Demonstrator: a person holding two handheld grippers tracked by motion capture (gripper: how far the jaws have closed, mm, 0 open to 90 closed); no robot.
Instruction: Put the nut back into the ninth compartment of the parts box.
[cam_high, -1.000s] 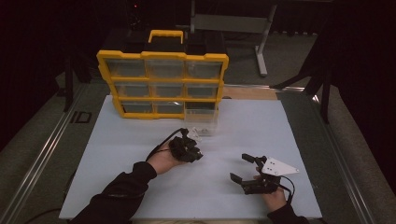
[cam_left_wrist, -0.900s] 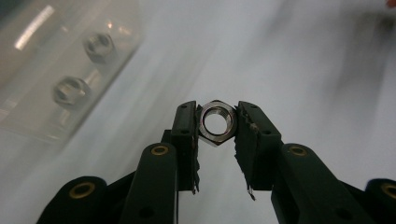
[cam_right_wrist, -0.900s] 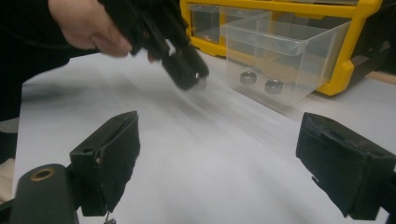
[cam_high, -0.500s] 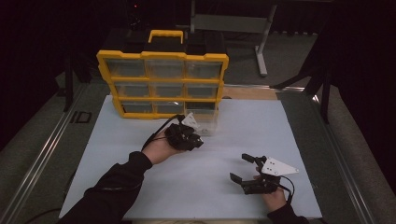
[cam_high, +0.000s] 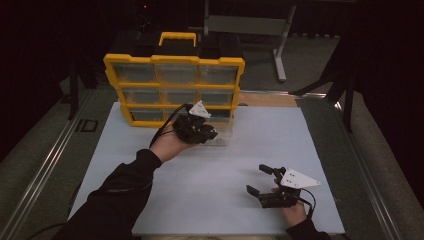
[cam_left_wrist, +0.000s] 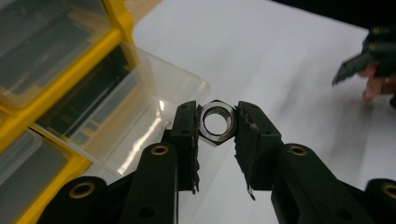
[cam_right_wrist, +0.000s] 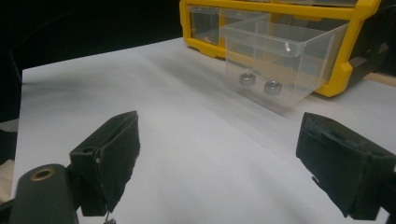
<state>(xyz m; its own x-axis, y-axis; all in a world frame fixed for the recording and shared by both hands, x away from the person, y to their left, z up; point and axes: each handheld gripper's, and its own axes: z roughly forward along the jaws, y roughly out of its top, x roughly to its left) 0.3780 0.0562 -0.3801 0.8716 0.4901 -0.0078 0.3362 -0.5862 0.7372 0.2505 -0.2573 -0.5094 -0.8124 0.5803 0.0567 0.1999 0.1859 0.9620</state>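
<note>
In the high view, the left gripper (cam_high: 202, 131) covers part of the pulled-out clear drawer (cam_high: 220, 135), and the hex nut it holds is too small to tell. In the right gripper view, the yellow organizer (cam_right_wrist: 345, 56) is cut off at the top and right edges.

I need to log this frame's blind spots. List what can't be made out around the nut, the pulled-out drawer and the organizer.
- Hex nut: hidden in the high view behind the left gripper.
- Clear drawer: its floor is blurred by glare in the left gripper view; the two nuts inside are too small to size.
- Yellow organizer: contents of the shut drawers are too dim to tell in the high view.
</note>
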